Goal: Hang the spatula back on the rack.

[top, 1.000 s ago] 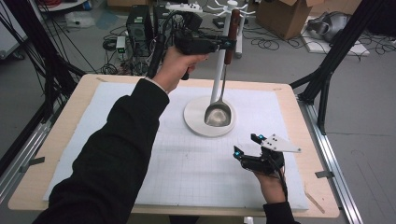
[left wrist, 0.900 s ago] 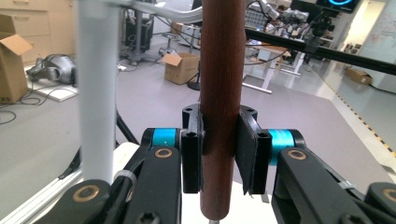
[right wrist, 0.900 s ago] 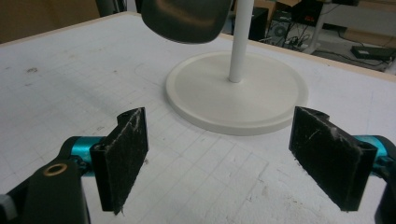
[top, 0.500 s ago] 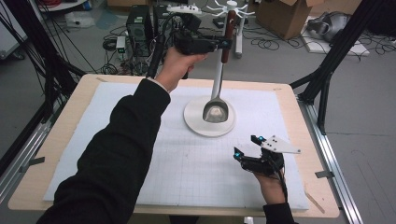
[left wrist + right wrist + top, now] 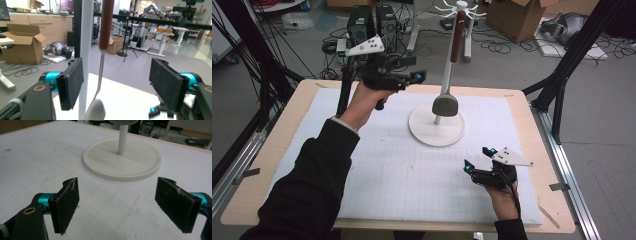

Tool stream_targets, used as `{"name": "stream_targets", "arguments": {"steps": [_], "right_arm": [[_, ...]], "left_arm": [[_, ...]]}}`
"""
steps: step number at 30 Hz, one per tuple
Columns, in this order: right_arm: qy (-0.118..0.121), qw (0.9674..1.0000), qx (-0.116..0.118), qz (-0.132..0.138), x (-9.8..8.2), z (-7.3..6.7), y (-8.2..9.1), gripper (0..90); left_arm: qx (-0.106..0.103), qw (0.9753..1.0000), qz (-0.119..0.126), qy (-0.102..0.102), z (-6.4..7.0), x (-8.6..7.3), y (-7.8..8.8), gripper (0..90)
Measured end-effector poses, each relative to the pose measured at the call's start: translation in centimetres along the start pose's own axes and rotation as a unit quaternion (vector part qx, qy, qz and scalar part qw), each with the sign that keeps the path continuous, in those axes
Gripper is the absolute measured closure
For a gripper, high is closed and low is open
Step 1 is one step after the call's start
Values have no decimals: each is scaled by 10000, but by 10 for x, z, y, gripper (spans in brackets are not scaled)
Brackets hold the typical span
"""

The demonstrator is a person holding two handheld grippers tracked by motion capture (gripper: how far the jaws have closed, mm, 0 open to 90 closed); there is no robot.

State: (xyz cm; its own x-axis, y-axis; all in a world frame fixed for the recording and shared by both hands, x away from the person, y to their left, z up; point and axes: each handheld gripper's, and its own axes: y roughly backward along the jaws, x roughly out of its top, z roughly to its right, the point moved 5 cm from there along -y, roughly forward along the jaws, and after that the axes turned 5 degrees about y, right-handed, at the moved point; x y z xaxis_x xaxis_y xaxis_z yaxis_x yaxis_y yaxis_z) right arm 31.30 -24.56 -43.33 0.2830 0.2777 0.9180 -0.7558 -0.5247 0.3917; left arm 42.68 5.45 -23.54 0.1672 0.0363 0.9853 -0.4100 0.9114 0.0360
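Two tools are open and empty. At upper centre of the high view, the ladle (image 5: 449,75) hangs from the stand (image 5: 436,129); our left tool (image 5: 404,77) sits beside it, our right tool (image 5: 479,165) low on the surface (image 5: 377,165). To finish cleanly, we should draw back without brushing the handle.

Floor beyond table: open cardboard box (image 5: 516,16) at far right, with a grey bundled object (image 5: 562,29) on a white sheet just beside it. Two black computer towers (image 5: 373,25) stand behind the table's far edge, amid loose black cables (image 5: 499,46). Black frame strut (image 5: 573,55) at right.
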Motion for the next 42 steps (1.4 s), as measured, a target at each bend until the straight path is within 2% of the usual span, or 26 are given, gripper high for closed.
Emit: {"name": "stream_targets", "arguments": {"steps": [2,4,8,14,20,24,27,29,42], "right_arm": [[-74,10000,-15,-58,-3,1,0,188],[-45,10000,-20,-61,-5,2,0,187],[-10,9999,-26,-136,-8,2,-1,187],[54,9999,-26,-149,-11,2,0,186],[71,9999,-44,-137,-15,0,0,186],[79,9999,-58,-122,-17,0,1,185],[111,9999,-81,-102,-17,1,2,186],[116,9998,-104,-108,-18,1,2,186],[144,9997,-164,-88,-19,-1,4,186]], "left_arm": [[87,10000,-14,3,-2,-16,13,223],[198,9998,-94,40,-2,-32,24,196],[523,9985,-163,58,-4,-61,48,144],[834,9963,-217,-50,-4,-97,81,149],[1110,9936,-156,116,-4,-137,111,152],[1324,9907,-245,200,-7,-160,128,152],[1475,9884,-282,235,-10,-172,138,153],[1525,9877,-237,267,-10,-179,144,156],[1684,9847,-231,372,-6,-201,160,159]]}}
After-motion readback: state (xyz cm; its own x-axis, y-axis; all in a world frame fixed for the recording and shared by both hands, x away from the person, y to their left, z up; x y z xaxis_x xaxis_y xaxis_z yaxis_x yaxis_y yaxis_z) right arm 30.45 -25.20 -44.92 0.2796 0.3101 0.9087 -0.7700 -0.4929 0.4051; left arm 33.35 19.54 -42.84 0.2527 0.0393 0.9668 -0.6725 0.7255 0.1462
